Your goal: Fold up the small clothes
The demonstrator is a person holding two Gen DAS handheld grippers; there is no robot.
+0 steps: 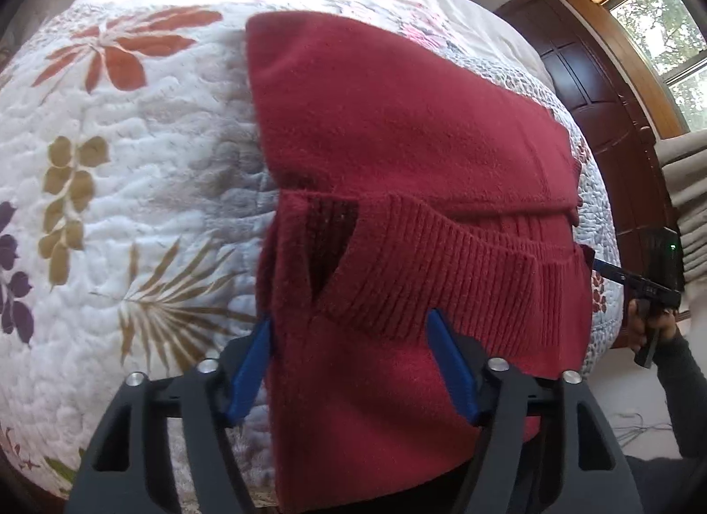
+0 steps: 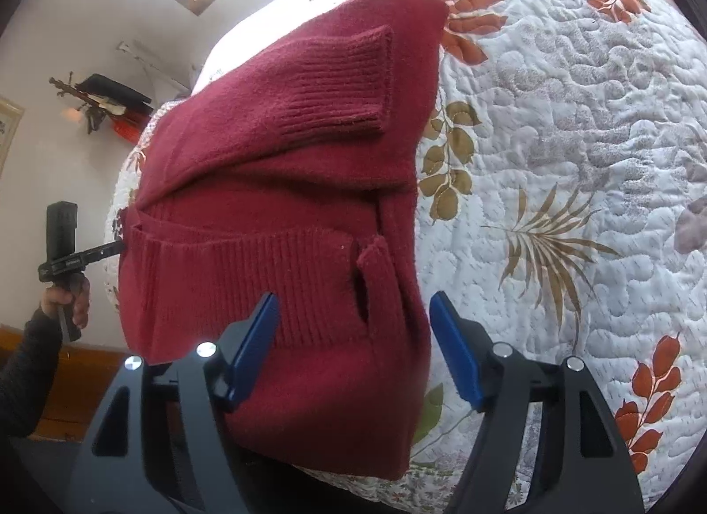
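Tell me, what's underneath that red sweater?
The red sweater lies on a white quilt with leaf prints, which shows all around it. Whatever sits directly beneath the folded layers is covered, so I cannot tell.

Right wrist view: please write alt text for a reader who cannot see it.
A partly folded dark red knit sweater lies on a floral quilt, one ribbed cuff folded across it. The open right gripper straddles its near edge; the left gripper meets its far side.

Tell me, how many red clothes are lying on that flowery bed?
1: a single red sweater, partly folded, lies on the quilt near the bed's edge, in front of both grippers. Nothing else shows, though something could lie underneath.
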